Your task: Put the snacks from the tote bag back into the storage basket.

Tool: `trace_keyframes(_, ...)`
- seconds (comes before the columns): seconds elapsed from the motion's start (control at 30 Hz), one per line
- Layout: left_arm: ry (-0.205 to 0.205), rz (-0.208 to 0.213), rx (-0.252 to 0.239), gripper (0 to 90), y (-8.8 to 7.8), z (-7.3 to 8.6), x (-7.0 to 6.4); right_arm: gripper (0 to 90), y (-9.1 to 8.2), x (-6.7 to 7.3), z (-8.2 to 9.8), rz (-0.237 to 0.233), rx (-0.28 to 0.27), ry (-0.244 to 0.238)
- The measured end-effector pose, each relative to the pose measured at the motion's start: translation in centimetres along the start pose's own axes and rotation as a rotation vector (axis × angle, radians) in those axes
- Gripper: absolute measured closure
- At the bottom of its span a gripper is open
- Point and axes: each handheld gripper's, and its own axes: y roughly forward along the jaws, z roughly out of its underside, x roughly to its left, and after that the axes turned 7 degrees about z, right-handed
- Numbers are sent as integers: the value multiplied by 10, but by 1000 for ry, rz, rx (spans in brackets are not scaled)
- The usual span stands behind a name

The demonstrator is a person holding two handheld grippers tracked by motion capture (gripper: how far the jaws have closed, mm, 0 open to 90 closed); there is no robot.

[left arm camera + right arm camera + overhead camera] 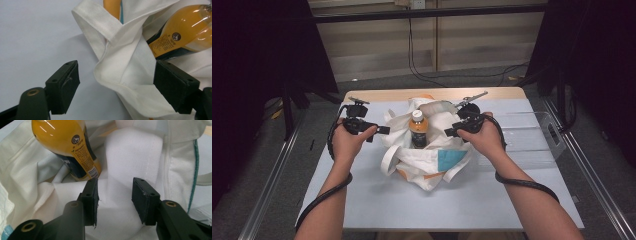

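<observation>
High view, centre: left tongs point(384, 130) and right tongs point(449, 132), both released wide, flank a white bag point(432, 157) holding an orange bottle point(417, 129); bare surface point(377, 200) lies below.

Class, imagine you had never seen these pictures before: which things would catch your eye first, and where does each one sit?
First, the orange bottle with its white cap, standing in the crumpled white tote bag at the middle of the pale table. Next, the two black grippers flanking the bag: the left gripper open around a fold of cloth, the right gripper open over the fabric beside the bottle.
</observation>
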Motion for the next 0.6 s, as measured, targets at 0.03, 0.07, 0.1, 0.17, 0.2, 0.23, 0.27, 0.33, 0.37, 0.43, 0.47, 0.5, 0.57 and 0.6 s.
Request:
trace_keyframes(0.03, 3, -7, 0, 183, -1, 1, 0, 545, 0, 0, 1, -2, 1, 3)
trace_keyframes(0.07, 4, -10, 2, 183, -2, 2, 1, 545, 0, 0, 1, -2, 1, 3)
trace_keyframes(0.1, -6, -6, 0, 177, -3, 3, 2, 542, 0, 0, 1, -8, -5, 4)
trace_keyframes(0.17, -5, -16, 4, 167, -5, 5, 3, 520, 0, 0, 1, -12, -8, 1)
trace_keyframes(0.2, -10, -13, 5, 165, -6, 6, 4, 511, 0, 0, 1, -14, -7, 0)
trace_keyframes(0.23, -11, -15, 1, 164, -6, 7, 5, 508, 0, 1, 1, -14, -4, -2)
trace_keyframes(0.27, -8, -22, 5, 164, -6, 8, 5, 505, 0, 1, 0, -16, -9, -7)
trace_keyframes(0.33, -11, -28, 3, 159, -7, 10, 6, 500, -1, 1, 0, -18, -12, -6)
trace_keyframes(0.37, -12, -28, 2, 157, -7, 11, 7, 492, -1, 1, -1, -14, -12, -5)
trace_keyframes(0.43, -14, -38, 8, 148, -8, 13, 8, 474, -1, 0, -1, -20, -16, -1)
trace_keyframes(0.47, -13, -40, 12, 146, -8, 14, 8, 473, -1, 0, -1, -22, -16, 1)
trace_keyframes(0.5, -16, -40, 8, 143, -9, 15, 9, 472, -1, 0, -1, -21, -17, -1)
trace_keyframes(0.57, -23, -38, 0, 141, -11, 17, 10, 456, -1, 1, -2, -26, -26, 0)
trace_keyframes(0.6, -27, -37, -2, 140, -11, 18, 11, 452, 0, 2, -2, -28, -27, -1)
